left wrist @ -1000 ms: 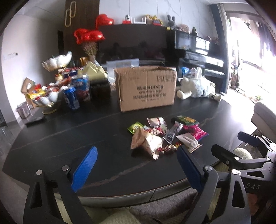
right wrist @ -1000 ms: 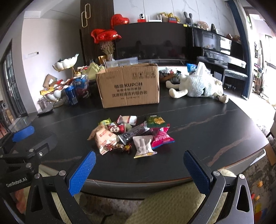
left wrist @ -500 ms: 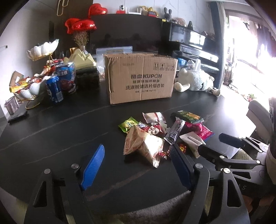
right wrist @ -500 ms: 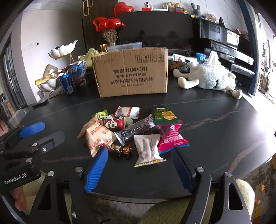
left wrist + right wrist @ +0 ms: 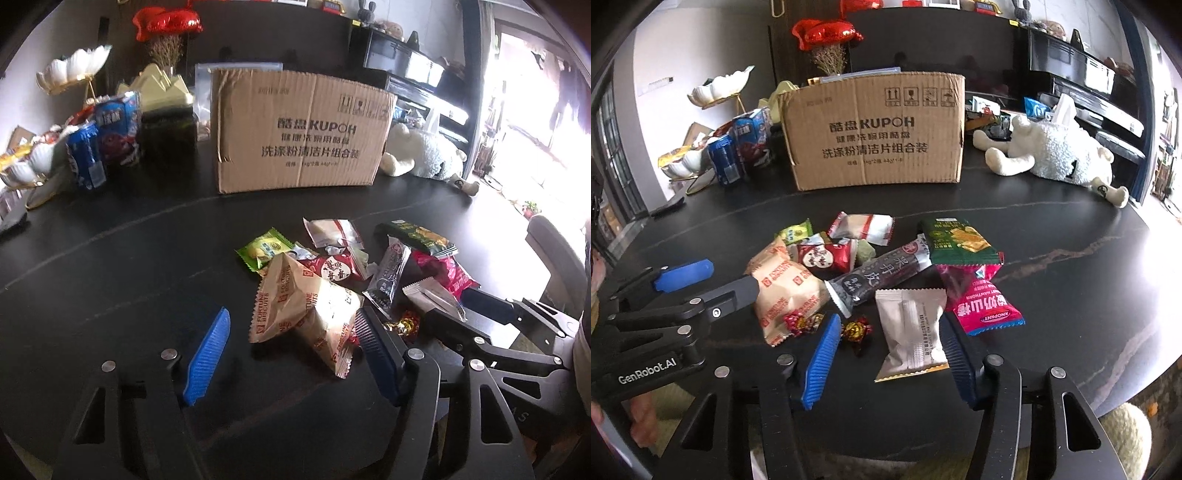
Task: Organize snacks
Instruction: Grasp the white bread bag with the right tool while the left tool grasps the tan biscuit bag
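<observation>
A pile of snack packets lies on the black table in front of a cardboard box. My left gripper hangs low over the pile's near left side. Its jaws are closing around the tan fortune-biscuit packet; the left pad stands clear of it. My right gripper is closing around a beige packet; its left pad is apart from the packet, beside a small foil candy. A dark long packet, a pink packet and a green packet lie just beyond.
A white plush toy lies at the back right. Blue cans and cartons and a shell-shaped tiered dish with snacks stand at the back left. The table's near edge runs just under both grippers.
Both grippers have come forward and down toward the snack pile. Their jaws have narrowed, the right more than the left, and now bracket packets.
</observation>
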